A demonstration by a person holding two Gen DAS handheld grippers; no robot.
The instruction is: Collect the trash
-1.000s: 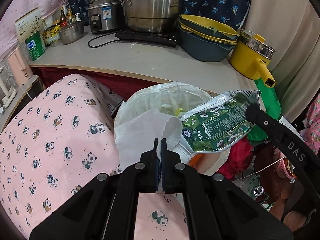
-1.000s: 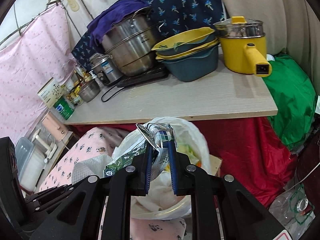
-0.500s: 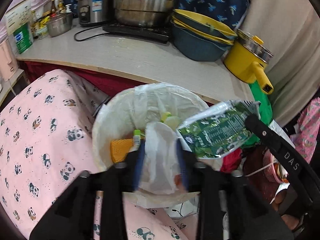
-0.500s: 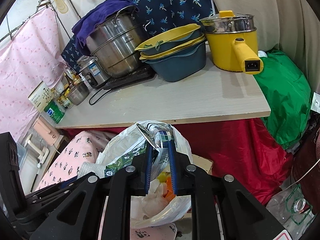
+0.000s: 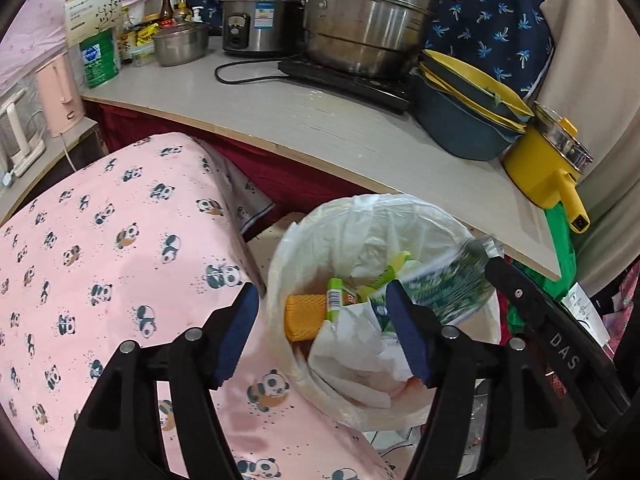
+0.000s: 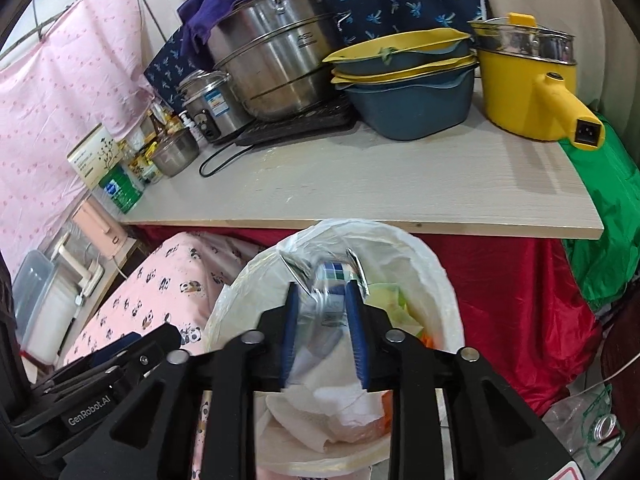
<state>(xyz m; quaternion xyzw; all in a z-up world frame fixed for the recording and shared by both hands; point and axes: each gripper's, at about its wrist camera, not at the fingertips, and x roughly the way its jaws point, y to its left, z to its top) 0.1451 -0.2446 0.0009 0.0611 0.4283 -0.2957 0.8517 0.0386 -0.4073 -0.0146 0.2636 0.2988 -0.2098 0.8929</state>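
Observation:
A bin lined with a white plastic bag [image 5: 372, 216] stands below the counter edge; it also shows in the right wrist view [image 6: 436, 276]. My left gripper [image 5: 320, 312] is open and empty above the bin's near rim. A white crumpled tissue [image 5: 352, 352] lies in the bin on other trash, with an orange piece [image 5: 304, 314] beside it. My right gripper [image 6: 324, 304] has its jaws parted around a green and silver foil packet [image 6: 324, 280], blurred, over the bin mouth. The packet also shows in the left wrist view [image 5: 444, 284].
A pink panda-print cover [image 5: 100, 248] lies left of the bin. The counter [image 6: 380, 184] behind holds steel pots [image 6: 272, 60], stacked blue and yellow basins [image 6: 404, 92] and a yellow electric pot [image 6: 528, 88]. A red cloth [image 6: 520, 300] hangs under the counter; green fabric [image 6: 604, 216] is at right.
My left gripper opened and let the white tissue fall into the bin. My right gripper moved the foil packet down over the bin and its jaws have widened; the packet is blurred.

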